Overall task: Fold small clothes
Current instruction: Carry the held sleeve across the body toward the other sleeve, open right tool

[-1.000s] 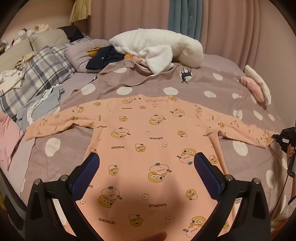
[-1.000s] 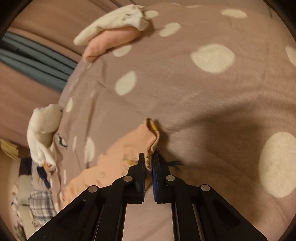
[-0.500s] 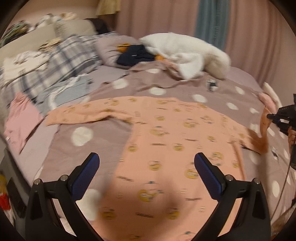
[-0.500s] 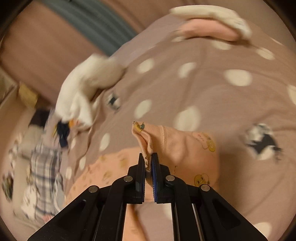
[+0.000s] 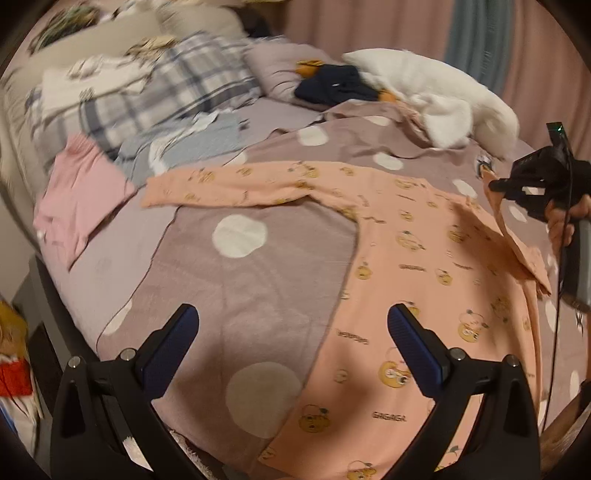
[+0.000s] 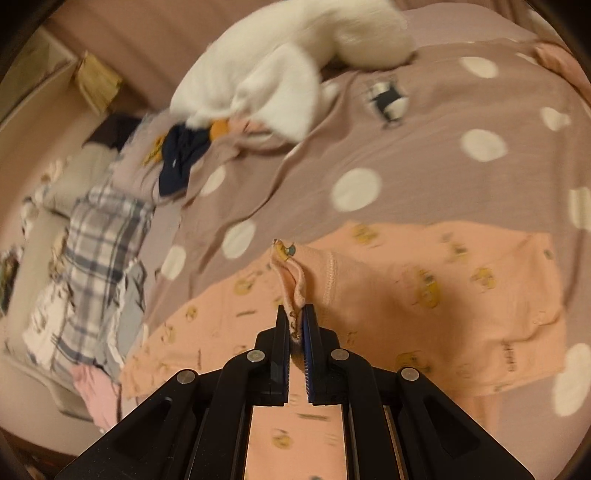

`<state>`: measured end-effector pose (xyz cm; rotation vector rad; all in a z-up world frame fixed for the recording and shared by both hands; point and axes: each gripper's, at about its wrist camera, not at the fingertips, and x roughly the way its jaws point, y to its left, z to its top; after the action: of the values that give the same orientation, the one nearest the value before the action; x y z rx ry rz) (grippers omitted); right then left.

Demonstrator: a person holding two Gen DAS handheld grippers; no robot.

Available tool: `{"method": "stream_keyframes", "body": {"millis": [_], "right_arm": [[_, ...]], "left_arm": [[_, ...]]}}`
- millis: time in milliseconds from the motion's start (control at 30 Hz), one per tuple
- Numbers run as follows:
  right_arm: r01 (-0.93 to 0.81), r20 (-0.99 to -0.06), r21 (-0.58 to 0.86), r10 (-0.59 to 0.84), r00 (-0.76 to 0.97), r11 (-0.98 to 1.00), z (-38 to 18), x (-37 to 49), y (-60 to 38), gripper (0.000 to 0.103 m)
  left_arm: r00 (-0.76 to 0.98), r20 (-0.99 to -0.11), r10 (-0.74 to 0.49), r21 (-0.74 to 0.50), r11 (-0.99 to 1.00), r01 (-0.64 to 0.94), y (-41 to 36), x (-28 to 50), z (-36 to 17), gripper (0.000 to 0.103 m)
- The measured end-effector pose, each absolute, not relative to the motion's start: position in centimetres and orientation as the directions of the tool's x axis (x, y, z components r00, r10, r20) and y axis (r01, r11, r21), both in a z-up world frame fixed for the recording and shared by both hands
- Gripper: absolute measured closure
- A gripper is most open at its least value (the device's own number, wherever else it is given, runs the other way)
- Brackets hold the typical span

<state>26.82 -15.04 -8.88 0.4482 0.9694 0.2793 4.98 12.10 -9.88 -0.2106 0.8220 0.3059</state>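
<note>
A peach baby garment (image 5: 413, 266) printed with small yellow figures lies spread on a mauve dotted bedspread (image 5: 240, 280). Its left sleeve (image 5: 221, 186) stretches flat toward the pillows. My right gripper (image 6: 295, 314) is shut on the cuff of the right sleeve (image 6: 291, 273), lifted over the garment's body (image 6: 443, 302); in the left wrist view the right gripper (image 5: 496, 184) holds that sleeve (image 5: 517, 243) up as a slanting fold. My left gripper (image 5: 291, 321) hovers open above the bedspread at the garment's left edge, with nothing between its fingers.
A white plush toy (image 5: 432, 92) and a dark navy garment (image 5: 332, 86) lie at the head of the bed. Plaid pillows (image 5: 166, 92), a grey-blue cloth (image 5: 184, 144) and a pink cloth (image 5: 77, 192) are heaped at the left. Curtains (image 5: 369, 26) hang behind.
The right gripper has carried the right sleeve cuff up off the bedspread and inward over the garment. The left gripper has slid left, from over the garment's middle to its left edge.
</note>
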Motion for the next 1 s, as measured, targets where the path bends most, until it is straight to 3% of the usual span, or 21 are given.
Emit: {"method": "stream_keyframes", "body": {"millis": [400, 600, 1000], "right_arm": [[-0.114, -0.780, 0.430, 0.432, 0.453, 0.895, -10.9, 28.4, -7.9, 0.095], [-0.142, -0.784, 0.434, 0.450, 0.428, 0.890, -11.0, 28.9, -5.9, 0.095], [-0.192, -0.799, 0.411, 0.454, 0.395, 0.891, -11.2, 28.6, -2.7, 0.095]], "left_arm": [[0.631, -0.751, 0.195, -0.079, 0.922, -0.380, 14.5, 4.3, -10.7, 0.001], [0.655, -0.746, 0.121, -0.157, 0.923, -0.350, 15.0, 4.4, -10.6, 0.001], [0.635, -0.759, 0.143, -0.146, 0.913, -0.380, 15.9, 3.8, -10.8, 0.001]]}}
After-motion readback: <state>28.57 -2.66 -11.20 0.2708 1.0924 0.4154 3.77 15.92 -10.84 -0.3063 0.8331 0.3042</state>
